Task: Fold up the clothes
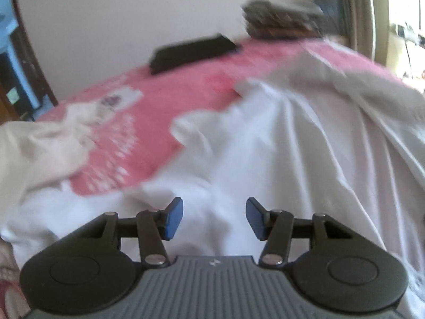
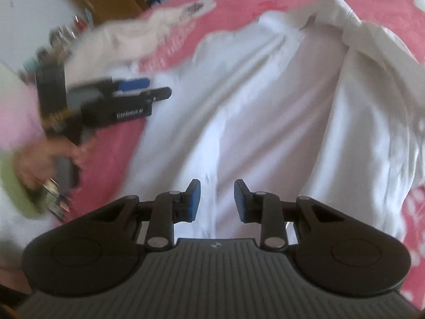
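1. A white shirt [image 2: 265, 101] is lying spread and wrinkled across a pink bedsheet [image 2: 233, 8], filling the middle and right of both views.
2. The left gripper [image 1: 214, 218] is hovering over the near part of the shirt with its blue pads [image 1: 174, 219] standing well apart and nothing between them.
3. The right gripper [image 2: 216, 200] is hanging above the shirt's middle fold, its jaws parted with only cloth showing below the gap, gripping nothing.
4. From the right wrist view, the left gripper is showing at the left edge, held in the person's hand [image 2: 39, 159] beside the shirt's left side.
5. A cream garment [image 1: 45, 143] is lying crumpled to the far left of the shirt.
6. A black flat object [image 1: 194, 51] is resting at the far edge of the bed, with a blurred dark stack [image 1: 279, 18] to its right.
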`<state>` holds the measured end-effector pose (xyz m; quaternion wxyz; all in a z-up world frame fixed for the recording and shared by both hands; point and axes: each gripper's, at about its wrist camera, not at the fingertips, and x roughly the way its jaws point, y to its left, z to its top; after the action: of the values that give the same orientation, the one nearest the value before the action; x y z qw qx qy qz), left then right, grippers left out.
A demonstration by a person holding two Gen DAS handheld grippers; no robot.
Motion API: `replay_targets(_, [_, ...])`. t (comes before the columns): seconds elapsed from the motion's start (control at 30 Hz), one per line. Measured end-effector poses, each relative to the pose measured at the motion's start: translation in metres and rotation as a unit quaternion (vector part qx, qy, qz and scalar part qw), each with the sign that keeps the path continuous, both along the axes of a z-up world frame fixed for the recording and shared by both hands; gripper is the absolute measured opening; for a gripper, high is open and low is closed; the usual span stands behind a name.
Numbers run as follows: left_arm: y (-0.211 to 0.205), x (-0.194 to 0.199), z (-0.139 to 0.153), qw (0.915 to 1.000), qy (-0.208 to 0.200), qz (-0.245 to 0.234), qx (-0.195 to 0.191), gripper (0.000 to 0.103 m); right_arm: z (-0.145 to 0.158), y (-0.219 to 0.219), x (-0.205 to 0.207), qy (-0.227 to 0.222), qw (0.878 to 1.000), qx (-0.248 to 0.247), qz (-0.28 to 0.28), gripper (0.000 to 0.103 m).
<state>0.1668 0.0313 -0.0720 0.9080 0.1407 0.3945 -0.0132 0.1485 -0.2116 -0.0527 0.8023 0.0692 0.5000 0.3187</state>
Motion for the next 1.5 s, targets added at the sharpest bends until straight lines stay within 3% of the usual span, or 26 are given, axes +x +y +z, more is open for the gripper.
replay_targets(0.17, [-0.022,-0.01,-0.026,0.9986,0.009,-0.002,0.052,0.055,-0.029,0.014,-0.022,0.016,1.0,-0.017,-0.005,0.027])
replay_targets(0.27, [-0.025,-0.014,-0.029,0.9981,0.004,0.004,0.061,0.055,-0.033,0.015,-0.023,0.021,1.0,-0.016,-0.008,0.026])
replay_targets(0.33, [-0.023,-0.012,-0.028,0.9984,0.006,0.011,0.056,0.055,-0.033,0.015,-0.023,0.019,0.999,-0.023,-0.012,0.006])
replay_targets(0.37, [-0.022,-0.011,-0.027,0.9986,0.009,0.016,0.05,0.055,-0.03,0.01,-0.025,0.021,0.999,-0.017,-0.026,0.0])
replay_targets(0.47, [-0.019,-0.011,-0.026,0.9987,0.012,0.027,0.042,0.057,-0.019,-0.003,-0.034,0.018,0.998,0.001,-0.068,0.0])
replay_targets(0.63, [-0.019,-0.013,-0.027,0.9984,0.006,0.028,0.049,0.058,-0.009,-0.009,-0.065,-0.011,0.996,0.004,-0.088,0.0])
replay_targets(0.77, [-0.02,-0.012,-0.027,0.9984,0.008,0.032,0.046,0.058,-0.022,-0.014,-0.058,0.016,0.995,0.011,-0.096,0.004])
replay_targets(0.83, [-0.02,-0.012,-0.027,0.9984,0.007,0.033,0.046,0.058,-0.028,-0.014,-0.052,0.021,0.995,0.015,-0.096,0.018])
replay_targets(0.87, [-0.02,-0.012,-0.028,0.9984,0.007,0.033,0.046,0.059,-0.029,-0.012,-0.049,0.021,0.995,0.014,-0.093,0.032])
replay_targets(0.9, [-0.021,-0.012,-0.028,0.9983,0.007,0.034,0.046,0.059,-0.029,-0.011,-0.046,0.02,0.996,0.015,-0.089,0.038])
replay_targets(1.07, [-0.021,-0.012,-0.029,0.9983,0.006,0.036,0.047,0.059,-0.033,0.004,-0.034,0.016,0.998,0.012,-0.06,0.04])
replay_targets(1.13, [-0.02,-0.012,-0.03,0.9983,0.005,0.037,0.045,0.059,-0.04,0.01,-0.033,0.007,0.999,-0.01,-0.048,0.034])
replay_targets(1.2, [-0.019,-0.011,-0.029,0.9984,0.005,0.039,0.042,0.059,-0.037,0.011,-0.035,-0.01,0.999,-0.025,-0.045,0.0])
replay_targets(1.27, [-0.019,-0.011,-0.029,0.9984,0.006,0.04,0.039,0.059,-0.032,0.008,-0.038,-0.023,0.998,-0.029,-0.056,0.0])
replay_targets(1.4, [-0.017,-0.01,-0.029,0.9984,0.007,0.045,0.034,0.06,0.002,-0.006,-0.063,-0.096,0.986,-0.028,-0.133,0.0])
replay_targets(1.5, [-0.017,-0.01,-0.03,0.9984,0.005,0.044,0.034,0.061,0.007,-0.002,-0.076,-0.11,0.985,-0.038,-0.13,0.0])
